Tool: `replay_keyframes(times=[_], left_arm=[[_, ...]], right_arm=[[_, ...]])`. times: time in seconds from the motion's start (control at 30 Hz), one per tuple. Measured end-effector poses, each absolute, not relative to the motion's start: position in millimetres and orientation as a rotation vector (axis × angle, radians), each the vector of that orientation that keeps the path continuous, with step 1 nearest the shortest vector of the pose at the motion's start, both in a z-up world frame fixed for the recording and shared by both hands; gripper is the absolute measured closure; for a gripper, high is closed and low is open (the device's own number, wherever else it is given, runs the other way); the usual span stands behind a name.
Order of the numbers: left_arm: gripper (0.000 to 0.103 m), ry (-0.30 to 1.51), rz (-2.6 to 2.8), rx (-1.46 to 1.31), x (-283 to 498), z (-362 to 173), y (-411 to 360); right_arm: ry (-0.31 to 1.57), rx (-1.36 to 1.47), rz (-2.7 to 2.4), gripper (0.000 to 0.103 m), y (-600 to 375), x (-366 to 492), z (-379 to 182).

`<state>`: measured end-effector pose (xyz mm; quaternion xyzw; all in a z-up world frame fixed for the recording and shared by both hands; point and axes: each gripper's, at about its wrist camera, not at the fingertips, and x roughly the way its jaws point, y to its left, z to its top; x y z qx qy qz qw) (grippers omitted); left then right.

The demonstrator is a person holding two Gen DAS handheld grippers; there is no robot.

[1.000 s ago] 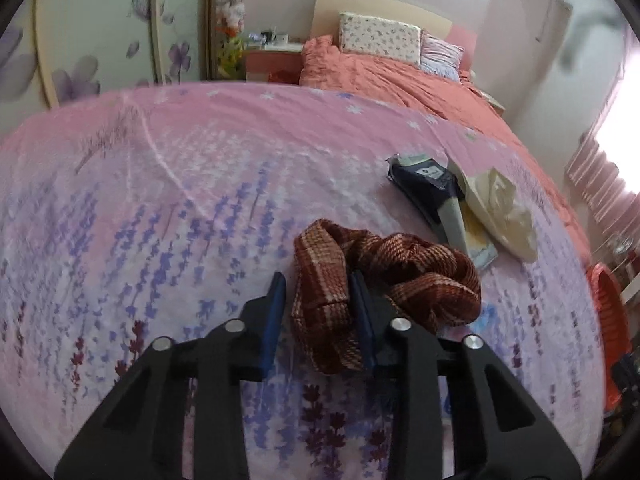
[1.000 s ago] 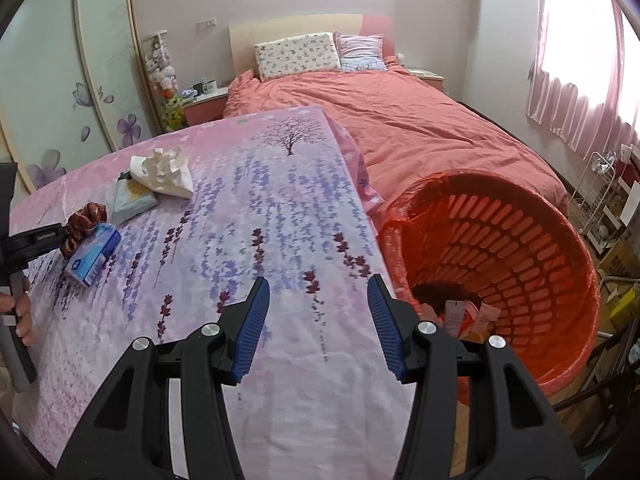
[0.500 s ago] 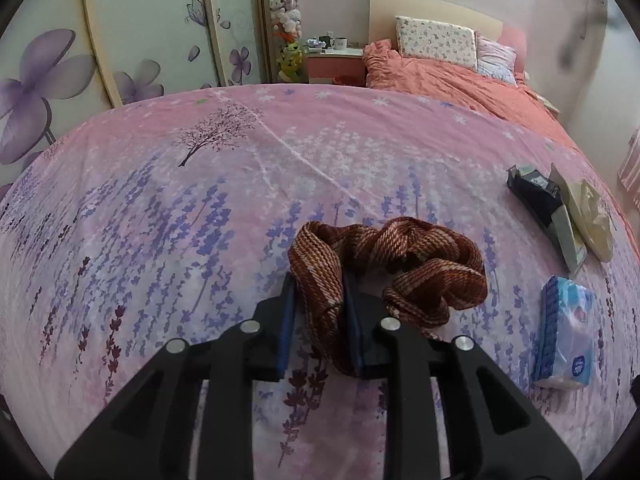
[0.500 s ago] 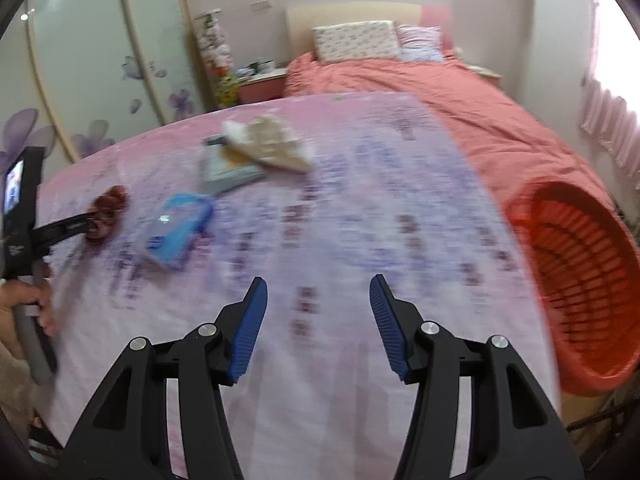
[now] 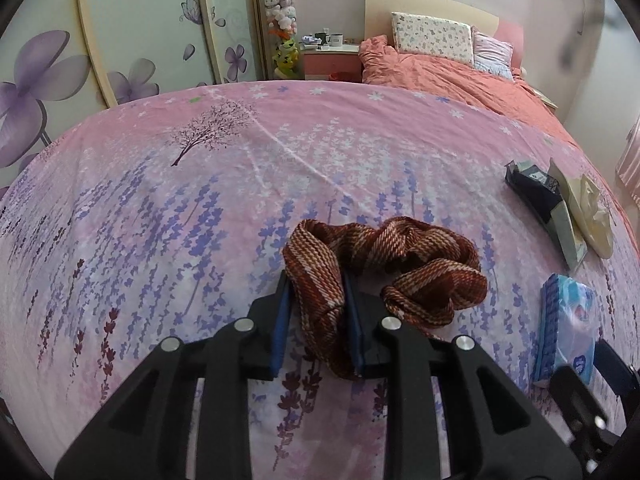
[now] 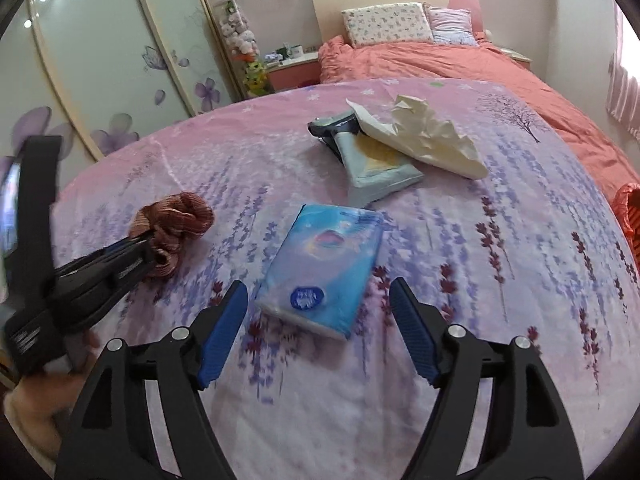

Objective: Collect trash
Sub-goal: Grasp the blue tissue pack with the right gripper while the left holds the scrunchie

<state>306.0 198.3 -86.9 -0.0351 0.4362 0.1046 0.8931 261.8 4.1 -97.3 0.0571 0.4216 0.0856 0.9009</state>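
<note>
**A:** Far left first: the left gripper [image 5: 314, 308] is being kept pinched on one fold of the red-brown woven cloth [image 5: 384, 264], blue pads pressed against it from both sides. The rest of the bundle is being left trailing rightward across the bedspread [image 5: 160, 208], so its long axis is running roughly left to right in the left wrist view.

**B:** And just right of the cloth, the blue tissue pack [image 6: 324, 268] is being framed by the right gripper [image 6: 318, 312]. It is lying flat, long axis tilted from near-left to far-right, short end turned toward the tongs.

**A:** Those jaws are being spread at this moment. Only the pack's near end is lying between the tips, and the pads are not touching it.

**B:** A round dark-blue label is being shown at that near end; its writing is too small to be read.

**A:** Further back, a pale blue packet [image 6: 380, 172] is being overlapped by crumpled cream paper [image 6: 432, 136], with a dark pouch [image 6: 332, 126] tucked at the far end.

**B:** All of it is being carried by a pink spread printed with lavender stems and a small tree. Behind, a coral duvet and two pillows [image 6: 386, 24] are being seen, wardrobe doors [image 5: 48, 60] with purple flowers to the left, and an orange basket [image 6: 630, 216] at the right edge.
</note>
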Motion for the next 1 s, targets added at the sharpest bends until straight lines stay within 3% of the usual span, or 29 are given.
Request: replay_keyframes(times=[0.1, 0.17, 0.47, 0.7, 0.83, 0.93, 1.0], left_arm=[[0.077, 0.905, 0.217, -0.075, 306, -87, 198], [0.077, 0.905, 0.217, -0.074, 306, -87, 198], [0.076, 0.905, 0.217, -0.075, 306, -87, 198], [0.076, 0.905, 0.217, -0.074, 306, -87, 198], [0.076, 0.905, 0.219, -0.072, 305, -87, 200], [0.076, 0.905, 0.218, -0.074, 305, -87, 200], [0.076, 0.905, 0.218, -0.073, 305, -87, 200]], right_arm=[[0.877, 0.096, 0.13, 0.047, 4, 266, -100], [0.876, 0.101, 0.105, 0.048, -4, 263, -99], [0.869, 0.1, -0.038, 0.047, -83, 235, -99], [0.892, 0.213, -0.062, 0.035, -113, 240, -100], [0.885, 0.193, -0.085, 0.035, -105, 251, -99], [0.887, 0.139, -0.129, 0.05, -103, 255, -103], [0.879, 0.103, -0.132, 0.05, -104, 253, -105]])
